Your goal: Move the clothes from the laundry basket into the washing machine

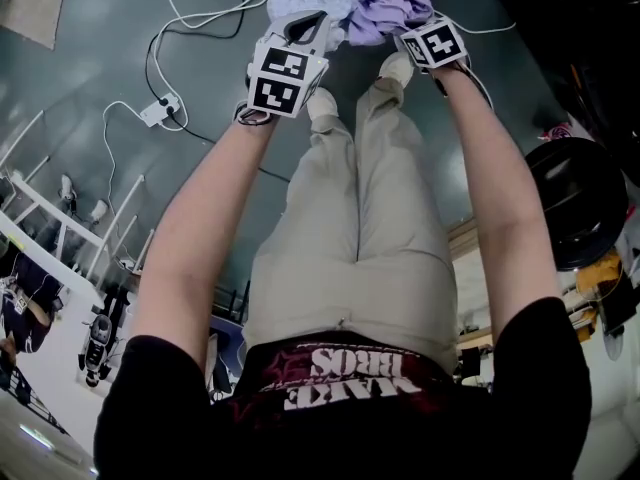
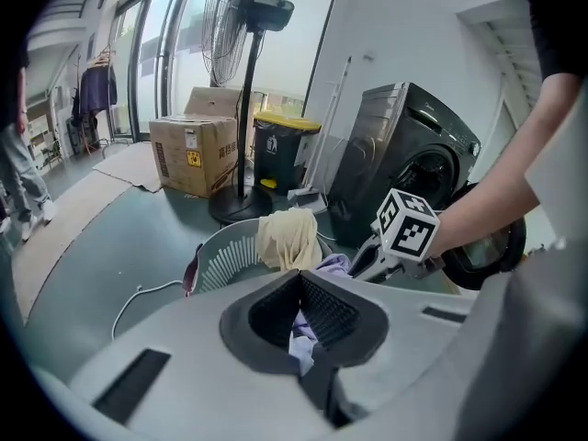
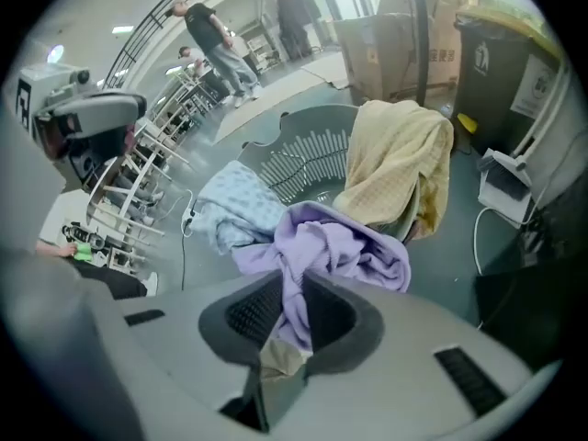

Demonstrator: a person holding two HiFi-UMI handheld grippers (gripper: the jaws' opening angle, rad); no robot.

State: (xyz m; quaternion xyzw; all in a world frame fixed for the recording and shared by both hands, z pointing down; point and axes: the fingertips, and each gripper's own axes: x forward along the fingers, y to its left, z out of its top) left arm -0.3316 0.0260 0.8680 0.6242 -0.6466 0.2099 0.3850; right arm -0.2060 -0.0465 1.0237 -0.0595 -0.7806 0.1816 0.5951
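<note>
Over the laundry basket (image 2: 219, 263), both grippers were clenched on clothes. The left gripper (image 2: 299, 278) had its jaws pressed together on a fold of pale blue cloth (image 2: 301, 334), which showed in the narrow slit between the pads. The right gripper (image 3: 289, 278) was clamped on a lilac garment (image 3: 323, 246), whose bulk bunched up just beyond the jaw tips and hung above the basket rim. Seen from the head view, the two grippers were held close together out in front of the person, the blue cloth touching the lilac one. A cream towel (image 3: 397, 165) was draped over the far rim of the basket. Beyond the basket stood the dark washing machine (image 2: 404, 159), and the right gripper and its forearm lay between the left gripper and that machine. A fan stand (image 2: 241, 205), a cardboard box (image 2: 188, 154) and a yellow-lidded bin (image 2: 283, 150) stood on the floor beside it, and white cables trailed across the floor.
</note>
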